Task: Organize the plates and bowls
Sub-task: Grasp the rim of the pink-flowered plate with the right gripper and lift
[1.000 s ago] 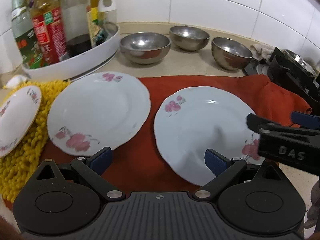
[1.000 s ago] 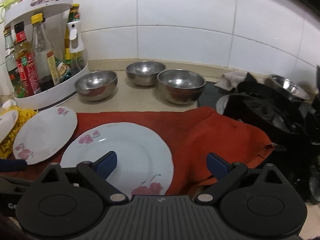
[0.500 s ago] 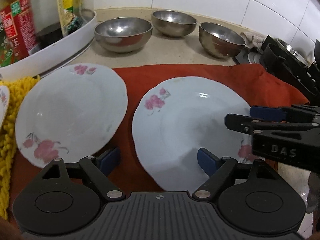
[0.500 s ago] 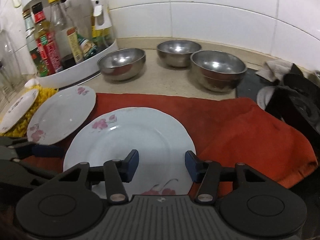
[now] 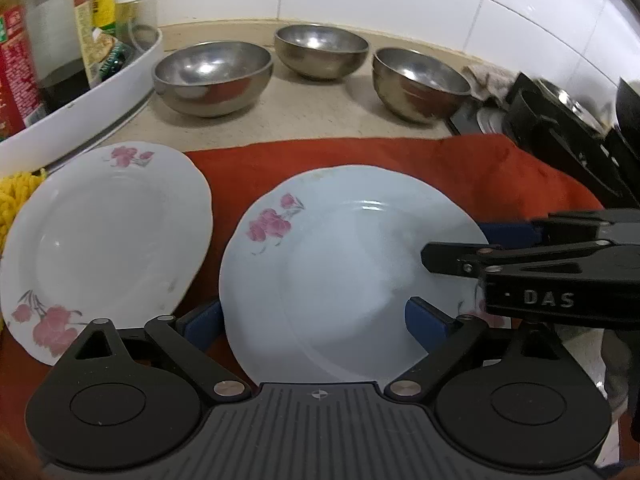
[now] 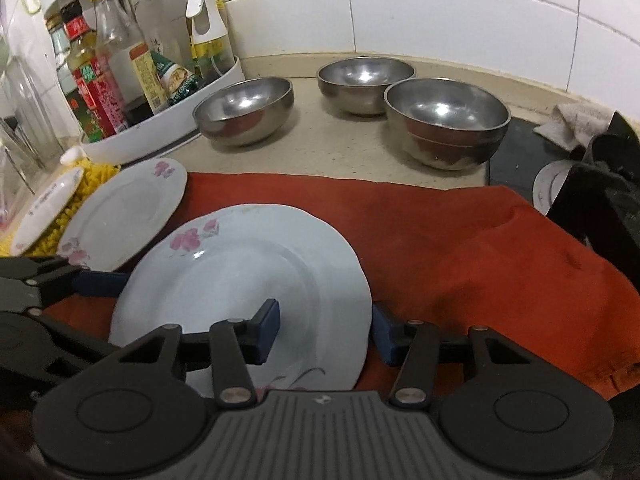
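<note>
- Plates: a white round china plate with pink flowers (image 5: 104,236) lies at the left on the red cloth (image 5: 460,172) over the table (image 5: 320,116).
- Left tongs (image 5: 312,320): wide, straddling the near rim of a second flowered white plate (image 5: 344,276), pads not pressing, jaws just reopened.
- Right tongs (image 6: 324,330): narrowed astride that plate's right rim; contact unclear.
- Three round steel bowls (image 5: 212,78) stand behind.

Two plates (image 5: 340,264) on the cloth (image 5: 460,168); three bowls (image 5: 212,76) behind.
</note>
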The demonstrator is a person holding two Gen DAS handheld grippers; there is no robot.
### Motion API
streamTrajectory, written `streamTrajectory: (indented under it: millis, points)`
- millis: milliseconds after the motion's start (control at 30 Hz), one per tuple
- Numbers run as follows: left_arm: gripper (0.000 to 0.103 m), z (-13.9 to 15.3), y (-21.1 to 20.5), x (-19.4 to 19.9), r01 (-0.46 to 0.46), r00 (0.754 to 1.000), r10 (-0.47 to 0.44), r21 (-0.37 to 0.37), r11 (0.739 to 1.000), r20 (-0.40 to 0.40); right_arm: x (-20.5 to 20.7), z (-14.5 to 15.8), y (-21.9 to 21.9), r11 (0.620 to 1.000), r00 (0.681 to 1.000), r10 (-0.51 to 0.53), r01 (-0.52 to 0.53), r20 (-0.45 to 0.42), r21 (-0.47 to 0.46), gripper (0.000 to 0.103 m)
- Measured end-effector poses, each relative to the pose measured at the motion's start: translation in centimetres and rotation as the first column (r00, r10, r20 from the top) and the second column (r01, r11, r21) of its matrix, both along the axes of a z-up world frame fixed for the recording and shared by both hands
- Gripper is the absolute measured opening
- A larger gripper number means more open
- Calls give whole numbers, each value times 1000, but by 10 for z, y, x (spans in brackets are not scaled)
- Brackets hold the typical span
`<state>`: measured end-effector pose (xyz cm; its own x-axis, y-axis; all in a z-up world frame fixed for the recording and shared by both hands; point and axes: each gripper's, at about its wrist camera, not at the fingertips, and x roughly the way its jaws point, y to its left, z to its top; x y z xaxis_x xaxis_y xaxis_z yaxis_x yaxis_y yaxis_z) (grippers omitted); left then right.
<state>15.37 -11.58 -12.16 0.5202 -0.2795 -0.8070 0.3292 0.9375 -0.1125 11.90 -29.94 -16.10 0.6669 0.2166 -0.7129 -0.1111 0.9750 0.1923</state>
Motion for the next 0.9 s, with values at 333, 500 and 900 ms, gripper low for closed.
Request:
streamTrajectory:
  millis: [333,500,900]
  points:
    - [91,5,6,5,-64,998,64,-43,997,3,8,3,-7,999,1000,-17,18,-18,51,45]
    - [88,3,7,8,-4,1000,4,-10,1000,-3,19,3,-3,999,999,-26,27,-24,24,44]
    - [93,43,84,-11,-63,996,67,-79,995,53,64,35,58,991,988,132,-133,76,18,45]
